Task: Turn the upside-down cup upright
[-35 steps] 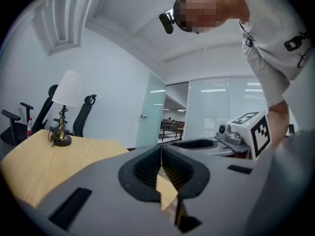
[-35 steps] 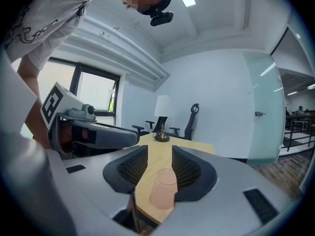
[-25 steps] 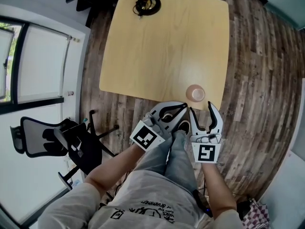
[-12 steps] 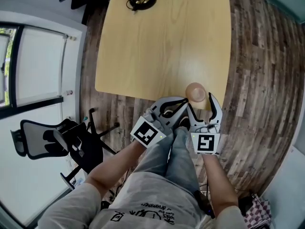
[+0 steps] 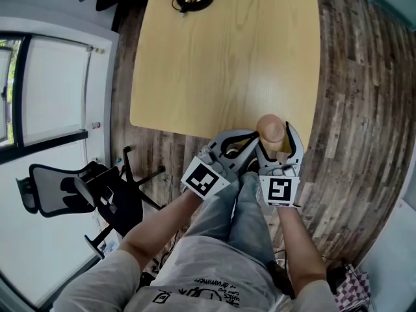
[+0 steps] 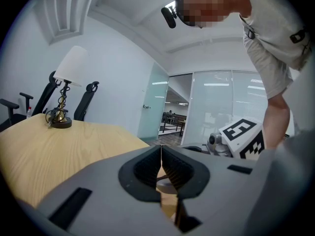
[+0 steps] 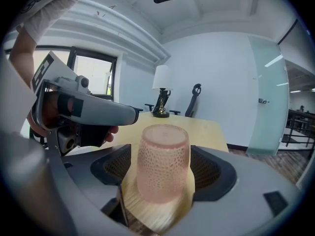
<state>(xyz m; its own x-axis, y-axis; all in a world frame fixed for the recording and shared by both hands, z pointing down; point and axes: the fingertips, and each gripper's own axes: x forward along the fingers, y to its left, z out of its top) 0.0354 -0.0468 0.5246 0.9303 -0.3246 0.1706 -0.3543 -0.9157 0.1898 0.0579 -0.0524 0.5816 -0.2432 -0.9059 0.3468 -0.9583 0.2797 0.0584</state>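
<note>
— Two hand-held grippers are out front. What is each one doing?
— The left hand-held gripper (image 6: pixel 161 167) has its jaws pressed together with nothing in them. Its tip sits at the table's near edge, just beside the right one.
— And the right?
— The right hand-held gripper (image 5: pixel 278 142) has its jaws spread wide, and they have just been opening. The cup (image 7: pixel 162 156) stands between them, and both pads look just clear of its sides.
— How does the cup sit?
— Upside down. It is pink and dotted, with its mouth on the table (image 5: pixel 221 57), close to the near right corner.
— What is around the table?
— A wood-plank floor (image 5: pixel 364 109), and a black chair (image 5: pixel 78 190) off to the left, well apart from the table.
— And farther out?
— A lamp (image 6: pixel 64 90) with a white shade stands at the table's far edge, well apart from the cup.
</note>
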